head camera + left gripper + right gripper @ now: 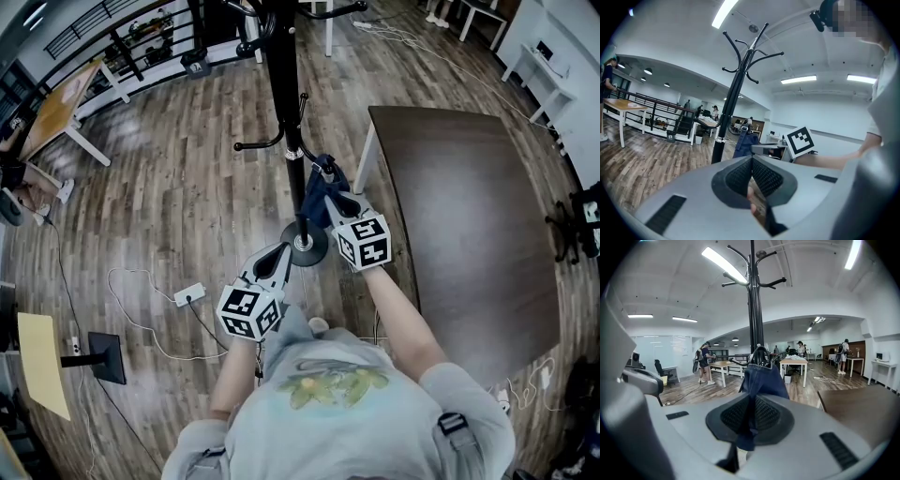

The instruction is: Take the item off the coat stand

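Hanging ahead of and above the right claw (750, 414), whose jaws pinch its lower edge, the blue item (762, 379) is hooked on the coat stand (753, 296). The left claw (751, 164), closed and empty, sits farther back.

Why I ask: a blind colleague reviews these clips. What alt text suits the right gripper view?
The right gripper is shut on a dark blue cloth item whose top reaches a low hook of a tall black coat stand straight ahead. Behind lie a wood floor, a dark table at right and distant people.
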Demonstrator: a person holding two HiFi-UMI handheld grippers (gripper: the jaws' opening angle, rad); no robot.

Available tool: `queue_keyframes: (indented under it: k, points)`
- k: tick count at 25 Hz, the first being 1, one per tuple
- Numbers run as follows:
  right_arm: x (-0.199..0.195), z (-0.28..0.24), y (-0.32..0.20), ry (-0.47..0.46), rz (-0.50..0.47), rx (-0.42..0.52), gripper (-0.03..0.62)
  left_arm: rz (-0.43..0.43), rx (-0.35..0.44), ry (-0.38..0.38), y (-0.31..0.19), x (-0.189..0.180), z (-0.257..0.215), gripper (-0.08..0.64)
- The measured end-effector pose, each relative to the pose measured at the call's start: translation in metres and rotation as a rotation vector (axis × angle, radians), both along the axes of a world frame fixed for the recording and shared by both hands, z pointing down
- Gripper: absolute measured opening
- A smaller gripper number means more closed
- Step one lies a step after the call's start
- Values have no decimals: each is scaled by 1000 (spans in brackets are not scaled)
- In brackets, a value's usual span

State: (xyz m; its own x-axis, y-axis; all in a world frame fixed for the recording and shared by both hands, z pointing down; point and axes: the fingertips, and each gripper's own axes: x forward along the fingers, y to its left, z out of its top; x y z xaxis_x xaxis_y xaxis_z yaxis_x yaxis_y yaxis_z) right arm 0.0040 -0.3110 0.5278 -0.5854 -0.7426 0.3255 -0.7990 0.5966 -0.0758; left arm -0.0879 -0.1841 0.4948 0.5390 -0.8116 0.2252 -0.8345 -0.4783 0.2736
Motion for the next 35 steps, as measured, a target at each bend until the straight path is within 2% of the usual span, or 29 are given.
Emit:
queue_keyframes:
  k: [24, 35]
  points:
    - [25, -24, 54, -49, -20, 47, 28, 29, -9, -6, 11, 14, 3, 15]
    - [32, -25, 84, -63, -29, 60, 28, 39, -21, 14, 11, 17, 6, 15]
